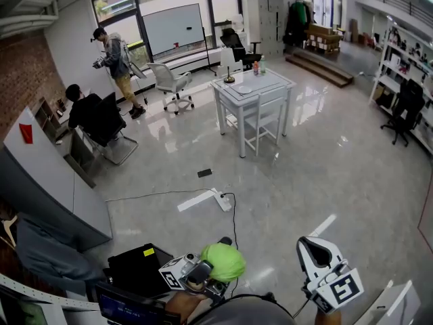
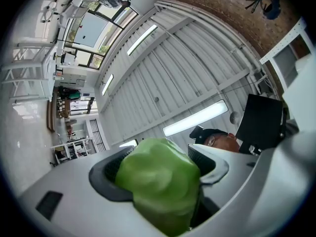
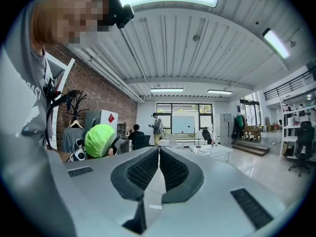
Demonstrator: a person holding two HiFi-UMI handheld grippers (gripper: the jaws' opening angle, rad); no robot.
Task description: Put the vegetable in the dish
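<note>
While hanging low at the bottom edge of the head view, clamps a bright green vegetable point(image 1: 226, 259) between the jaws of the left gripper point(image 1: 216, 269): smooth, rounded, faintly lobed, bulging out past both jaws. To the right of that claw and well apart from it, the right gripper point(image 1: 313, 247): white moulded plastic, a dark-rimmed pad facing up, jaws pressed together on nothing, a cube of black-and-white square markers behind them. Far beyond both claws, across a glossy pale floor point(image 1: 325, 175), a white square-topped table point(image 1: 252, 87) with a white slatted chair point(image 1: 265, 117) just beside it.

In the left gripper view, fills the whole gap between the two jaws with the vegetable point(image 2: 163, 191): waxy, lumpy, soft-edged from blur, touching the dark ribbed pad on either side. Jaws closed firmly on it, held apart only by its bulk. Past the jaw tips, a ridged white metal ceiling point(image 2: 197, 68) and a long glowing light strip point(image 2: 195, 118).

In the right gripper view, meets pad to pad along one thin straight seam, black gridded rubber on each side set in curved grey-white shells, gripping nothing. Off to the left of this claw, near jaw height, the vegetable point(image 3: 100, 139) as a round green dome in the other claw's hold. Behind it, a rough red brick wall point(image 3: 103, 93).
</note>
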